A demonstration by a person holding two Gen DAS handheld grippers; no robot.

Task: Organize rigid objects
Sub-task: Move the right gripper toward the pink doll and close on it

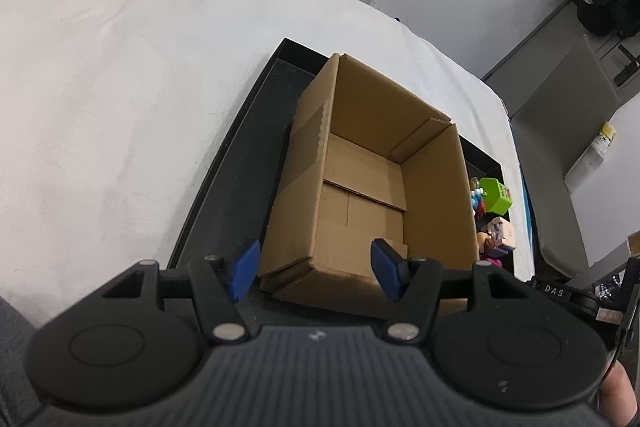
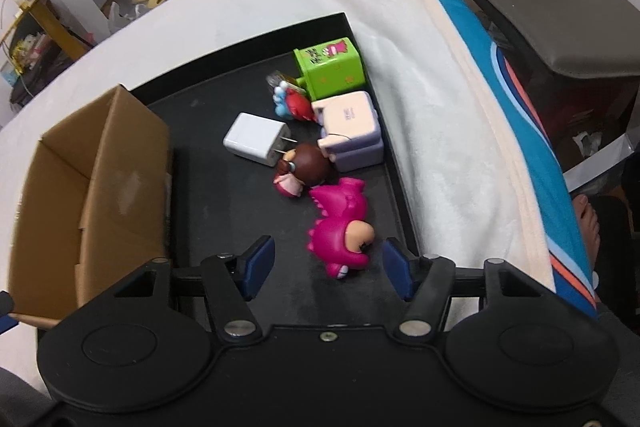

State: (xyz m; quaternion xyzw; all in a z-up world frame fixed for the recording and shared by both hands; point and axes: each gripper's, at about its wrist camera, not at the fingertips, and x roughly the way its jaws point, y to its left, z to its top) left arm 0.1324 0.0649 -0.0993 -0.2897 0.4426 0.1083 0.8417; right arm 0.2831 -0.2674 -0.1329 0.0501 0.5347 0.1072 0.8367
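My right gripper [image 2: 328,273] hangs unclenched astride the near magenta dinosaur figure [image 2: 340,223], not touching. Hard, glossy, light by my guess; pinch its flanks. Left gripper [image 1: 314,273] released, straddling the near wall of the cardboard box [image 1: 360,163] on the black tray [image 2: 248,83].

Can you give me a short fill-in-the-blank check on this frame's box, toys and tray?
1. The cardboard box stands open and holds ____ toys.
2. The toy lying between the right gripper fingers is a ____ dinosaur figure.
3. The white charger lies on the ____ tray.
4. The left gripper fingers straddle the box's near ____.

Missing words: no; pink; black; wall
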